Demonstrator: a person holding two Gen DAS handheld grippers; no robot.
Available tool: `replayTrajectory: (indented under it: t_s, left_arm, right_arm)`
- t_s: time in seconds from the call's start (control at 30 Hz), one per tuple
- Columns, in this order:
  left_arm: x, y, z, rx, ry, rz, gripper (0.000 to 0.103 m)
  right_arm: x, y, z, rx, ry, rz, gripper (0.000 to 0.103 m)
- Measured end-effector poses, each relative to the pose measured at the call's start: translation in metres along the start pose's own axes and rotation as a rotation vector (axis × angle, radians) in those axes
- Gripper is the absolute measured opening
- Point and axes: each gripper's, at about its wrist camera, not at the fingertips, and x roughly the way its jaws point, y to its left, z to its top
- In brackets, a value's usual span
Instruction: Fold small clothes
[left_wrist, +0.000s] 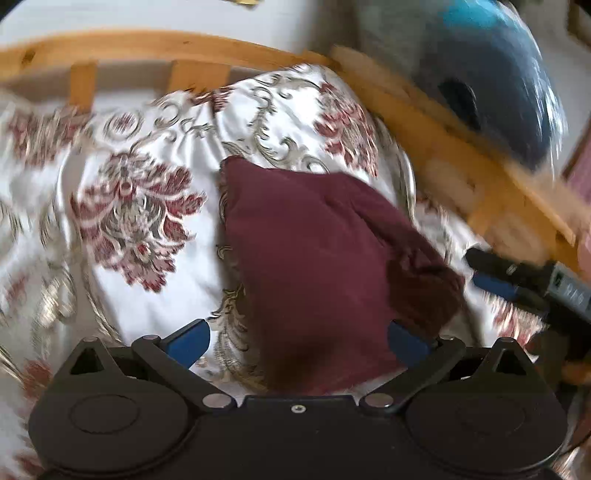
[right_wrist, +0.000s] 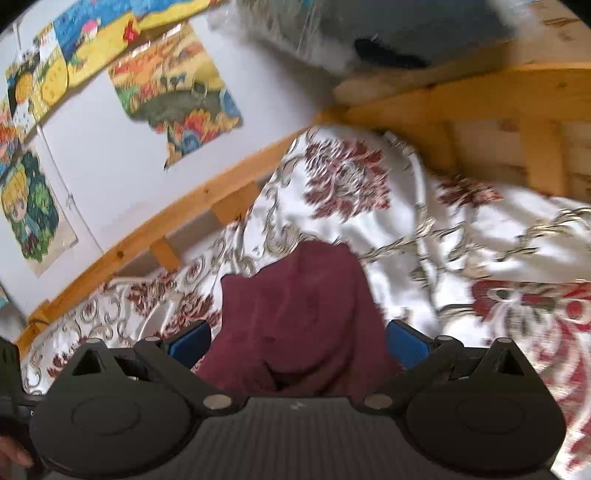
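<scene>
Left wrist view: the left tongs (left_wrist: 299, 341) stand wide, nothing pinched; the maroon garment (left_wrist: 314, 258) lies folded on the floral bedspread (left_wrist: 147, 206), the right tongs (left_wrist: 491, 271) just beside it. Right wrist view: the right tongs (right_wrist: 299, 341), also wide, hover over the garment (right_wrist: 295, 317). It looks soft, light and limp; an edge or corner should give the best hold.

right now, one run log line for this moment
left gripper open | right gripper open | maroon cloth released, lying on floral bedspread
</scene>
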Motion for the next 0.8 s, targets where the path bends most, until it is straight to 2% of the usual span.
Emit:
replayTrajectory:
  t_s: [0.03, 0.1, 0.13, 0.17, 0.2, 0.23, 0.3, 0.37, 0.43, 0.53, 0.57, 0.6, 0.67, 0.8]
  left_arm:
    - [0.004, 0.008, -0.002, -0.04, -0.011, -0.027, 0.102]
    - [0.017, 0.018, -0.002, -0.084, 0.016, -0.059, 0.098]
    - [0.021, 0.021, -0.001, -0.094, 0.037, -0.067, 0.097]
    - [0.025, 0.025, -0.001, -0.105, 0.058, -0.08, 0.094]
    - [0.027, 0.027, -0.001, -0.114, 0.066, -0.092, 0.093]
    - [0.028, 0.032, -0.003, -0.125, 0.073, -0.102, 0.09]
    - [0.032, 0.04, -0.006, -0.151, 0.11, -0.079, 0.078]
    - [0.038, 0.048, -0.01, -0.168, 0.163, -0.044, 0.077]
    - [0.037, 0.057, -0.016, -0.206, 0.169, -0.066, 0.077]
    - [0.036, 0.063, -0.019, -0.213, 0.181, -0.066, 0.077]
    - [0.034, 0.064, -0.02, -0.207, 0.179, -0.064, 0.077]
    - [0.032, 0.064, -0.02, -0.199, 0.172, -0.064, 0.076]
    - [0.028, 0.062, -0.02, -0.178, 0.147, -0.078, 0.076]
    - [0.025, 0.059, -0.02, -0.175, 0.087, -0.152, 0.089]
  right_arm:
    - [0.007, 0.003, 0.0, -0.008, 0.009, -0.018, 0.091]
    - [0.015, 0.006, -0.002, -0.027, 0.043, -0.05, 0.058]
    - [0.017, 0.006, -0.004, -0.029, 0.057, -0.062, 0.05]
    - [0.018, 0.004, -0.006, -0.021, 0.064, -0.073, 0.036]
    - [0.017, 0.004, -0.01, -0.016, 0.068, -0.083, 0.028]
    - [0.016, 0.001, -0.013, -0.006, 0.066, -0.091, 0.025]
    - [0.01, -0.003, -0.019, 0.02, 0.053, -0.089, 0.019]
    - [0.006, -0.006, -0.025, 0.032, 0.051, -0.087, 0.019]
    - [0.004, -0.008, -0.031, 0.024, 0.05, -0.083, 0.02]
    - [0.002, -0.009, -0.033, -0.022, 0.03, -0.076, 0.041]
    - [0.002, -0.01, -0.03, -0.03, 0.027, -0.067, 0.057]
    - [0.004, -0.011, -0.024, -0.038, 0.03, -0.055, 0.065]
    - [0.01, -0.01, -0.01, -0.075, 0.023, -0.046, 0.068]
    - [0.036, -0.001, 0.024, -0.189, 0.008, -0.039, 0.075]
